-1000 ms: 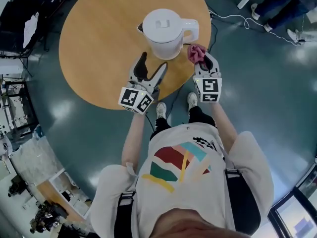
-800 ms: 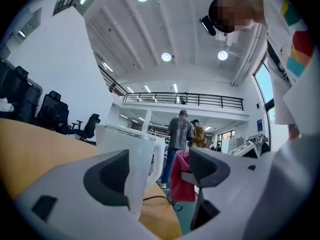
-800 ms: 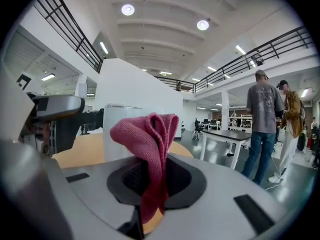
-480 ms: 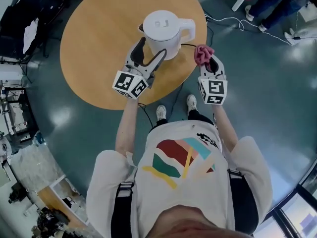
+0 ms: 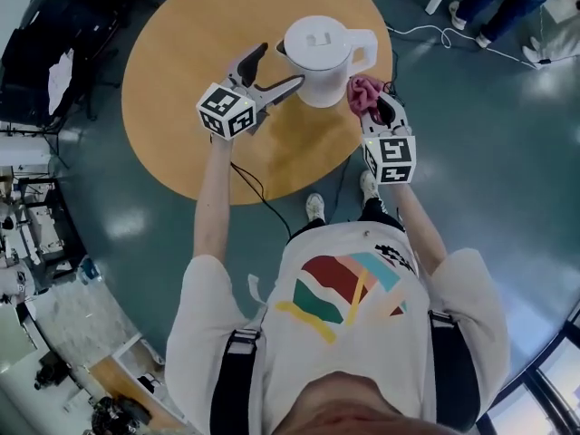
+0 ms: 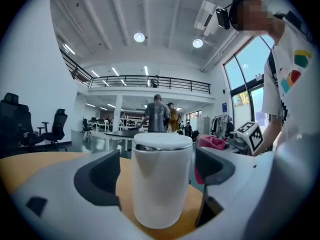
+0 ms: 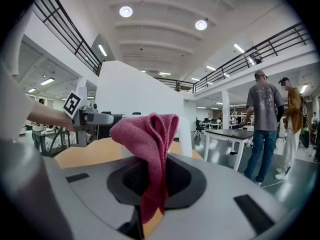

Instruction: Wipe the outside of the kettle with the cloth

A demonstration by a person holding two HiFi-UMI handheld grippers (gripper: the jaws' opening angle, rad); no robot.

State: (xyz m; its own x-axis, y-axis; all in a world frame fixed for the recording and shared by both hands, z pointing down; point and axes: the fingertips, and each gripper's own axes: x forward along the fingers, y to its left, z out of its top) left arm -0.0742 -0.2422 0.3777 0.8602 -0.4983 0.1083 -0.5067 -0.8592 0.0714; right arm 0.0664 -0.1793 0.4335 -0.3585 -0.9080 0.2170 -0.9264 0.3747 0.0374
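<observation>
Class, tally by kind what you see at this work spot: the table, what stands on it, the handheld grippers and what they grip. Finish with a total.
kettle: 1
cloth: 1
grippers: 2 (left gripper, right gripper)
table: 1
Total: 5

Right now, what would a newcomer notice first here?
A white kettle stands on the round wooden table. The right tool pinches a pink cloth close beside the kettle. The left tool has just been opening its jaws, which frame the kettle without touching it.
</observation>
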